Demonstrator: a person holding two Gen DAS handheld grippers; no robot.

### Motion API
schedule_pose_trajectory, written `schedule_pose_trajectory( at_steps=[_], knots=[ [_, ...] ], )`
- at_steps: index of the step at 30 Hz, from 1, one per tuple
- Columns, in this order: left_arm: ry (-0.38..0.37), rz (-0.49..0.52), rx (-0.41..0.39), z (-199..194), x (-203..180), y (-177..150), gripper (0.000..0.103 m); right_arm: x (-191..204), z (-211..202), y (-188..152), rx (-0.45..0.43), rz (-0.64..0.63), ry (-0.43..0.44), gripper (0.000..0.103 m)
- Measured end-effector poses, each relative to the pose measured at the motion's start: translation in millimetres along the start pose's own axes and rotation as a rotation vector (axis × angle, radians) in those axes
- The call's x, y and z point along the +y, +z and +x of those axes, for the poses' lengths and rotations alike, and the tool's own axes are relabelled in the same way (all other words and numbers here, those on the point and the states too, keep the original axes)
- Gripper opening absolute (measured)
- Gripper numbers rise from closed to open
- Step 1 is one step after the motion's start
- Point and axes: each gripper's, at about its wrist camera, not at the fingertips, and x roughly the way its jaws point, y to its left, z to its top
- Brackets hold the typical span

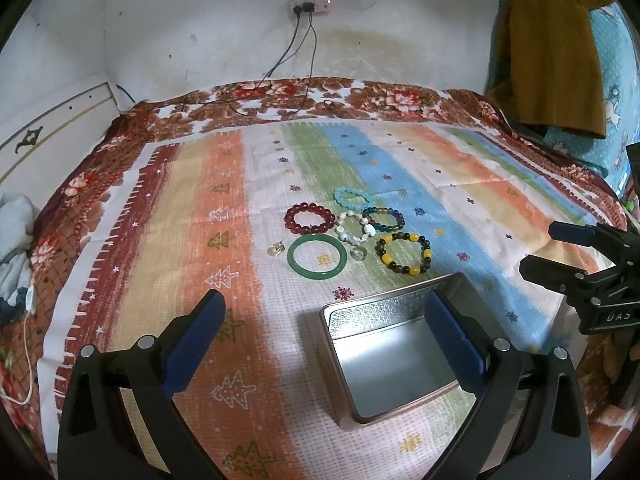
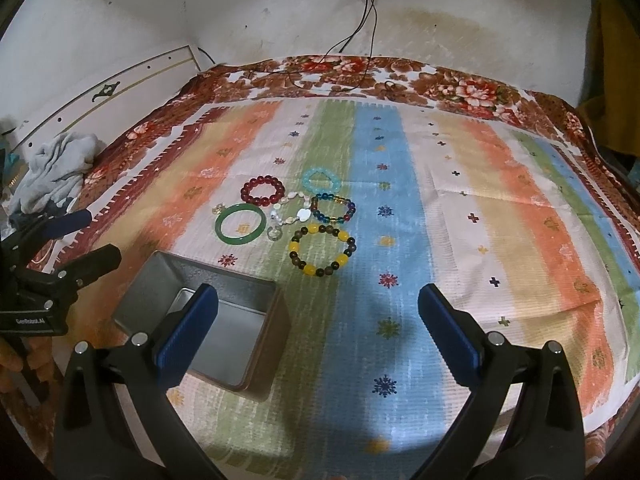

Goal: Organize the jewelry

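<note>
On the striped cloth [image 2: 400, 200], bracelets [image 2: 322, 253] are clustered beyond an open tin [image 2: 256, 360]. Both the left gripper [image 1: 326, 344] and right gripper [image 2: 318, 334] are held wide, gripping nothing.

Bed [image 1: 132, 208] (striped cloth [image 1: 460, 184]), bracelets [image 1: 404, 254], open tin [image 1: 384, 356]

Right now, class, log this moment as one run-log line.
left tool: open, empty | right tool: open, empty | tin: empty | bracelets: on cloth, untouched
</note>
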Motion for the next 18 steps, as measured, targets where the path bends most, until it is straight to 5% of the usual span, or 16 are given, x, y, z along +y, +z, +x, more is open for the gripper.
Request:
schedule_pose_trajectory(
  at_steps=[18],
  knots=[
    [0.021,0.007,0.027,14.3,-3.2,8.4,0.098,-2.9,18.0,21.3,0.011,-0.027,-0.047,0.098]
  ],
)
